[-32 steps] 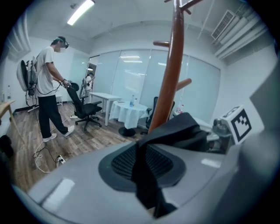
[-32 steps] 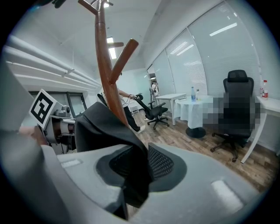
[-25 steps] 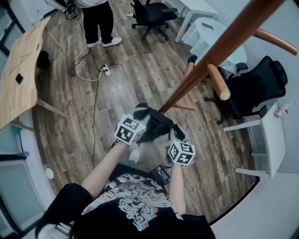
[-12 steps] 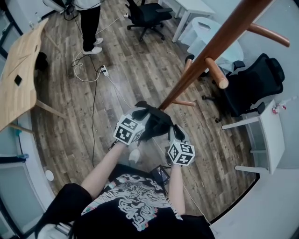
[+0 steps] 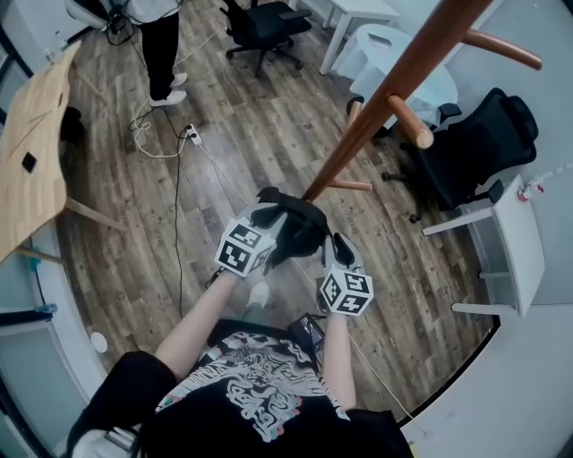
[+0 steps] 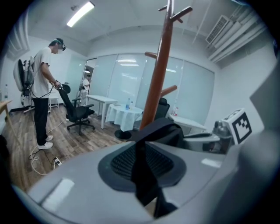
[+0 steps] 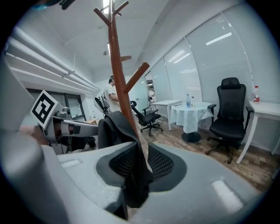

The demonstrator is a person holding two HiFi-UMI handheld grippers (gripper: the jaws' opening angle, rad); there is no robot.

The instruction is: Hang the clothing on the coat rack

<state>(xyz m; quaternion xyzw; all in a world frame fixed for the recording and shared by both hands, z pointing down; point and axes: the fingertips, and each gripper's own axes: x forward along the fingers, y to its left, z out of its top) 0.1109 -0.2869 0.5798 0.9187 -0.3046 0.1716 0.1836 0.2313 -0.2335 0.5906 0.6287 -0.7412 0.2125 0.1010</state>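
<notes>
A black garment [image 5: 295, 228] is stretched between my two grippers close to the foot of the brown wooden coat rack [image 5: 385, 98]. My left gripper [image 5: 266, 234] is shut on one edge of the black garment [image 6: 146, 175]. My right gripper [image 5: 329, 253] is shut on the other edge of the black garment [image 7: 133, 175]. The coat rack's pole [image 6: 157, 78] rises just beyond the garment, with short pegs [image 5: 410, 121] angled out higher up. In the right gripper view the coat rack [image 7: 119, 74] stands straight ahead.
Black office chairs stand at the right [image 5: 474, 156] and the far top [image 5: 260, 22]. A round white-clothed table [image 5: 394, 58] and a white desk [image 5: 515, 241] lie right. A wooden table [image 5: 36, 152] is at left. A person [image 5: 161, 36] stands beyond cables [image 5: 179, 143] on the wood floor.
My grippers and the garment stay in about the same place by the rack's foot. The head view has shifted slightly, and the person at the back has stepped left.
</notes>
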